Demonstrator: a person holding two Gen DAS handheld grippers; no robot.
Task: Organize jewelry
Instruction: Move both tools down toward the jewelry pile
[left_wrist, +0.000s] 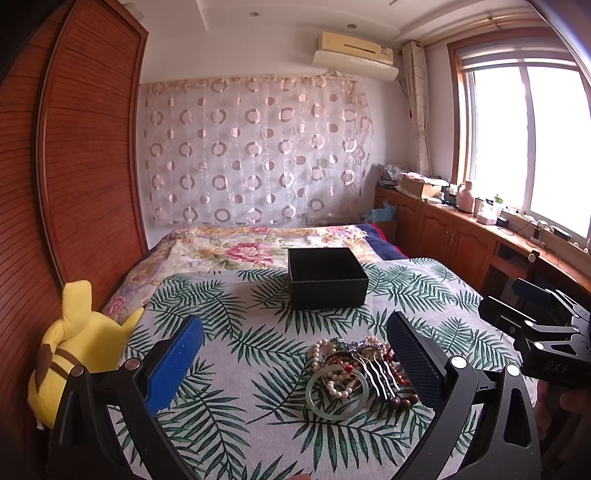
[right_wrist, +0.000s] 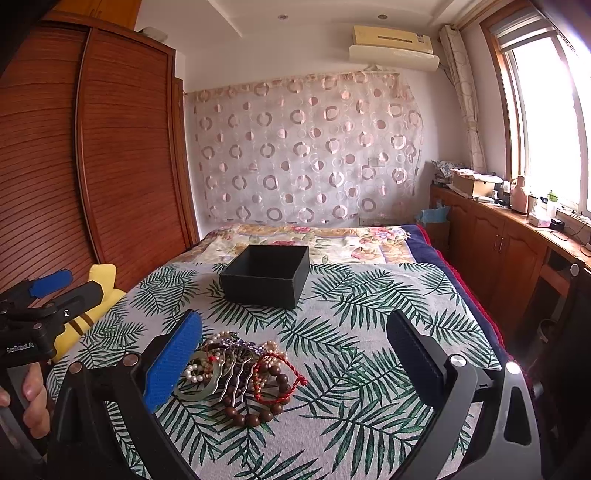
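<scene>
Both tongs hang over the bed with nothing in them: the left tongs (left_wrist: 295, 354) are spread wide, the jewelry pile (left_wrist: 354, 373) low and right of centre between the two pads, nearer the right one; the right tongs (right_wrist: 295, 354) are equally spread, the same pile sitting low and left of centre beside the blue pad (right_wrist: 173, 362). A black box (left_wrist: 327, 277), lid off and seemingly empty, stands on the leaf-print sheet (left_wrist: 240, 424) above the pile in both views, well apart from it.

By my reading no piece has been lifted yet, so this is the opening pick. The pile is tangled: pearl strands, a green bangle (left_wrist: 334, 397), a comb (right_wrist: 236, 373), brown beads (right_wrist: 255, 413) and a red cord (right_wrist: 284, 380) overlap. The next move calls for lowering onto one outlying piece and closing on it alone, or neighbours may drag along.

Writing: "CamRobot.AI" on the left tongs' body at the left edge of the right view; faint embossed letters, perhaps "DAS", on the right tongs' body at the right edge of the left view
</scene>
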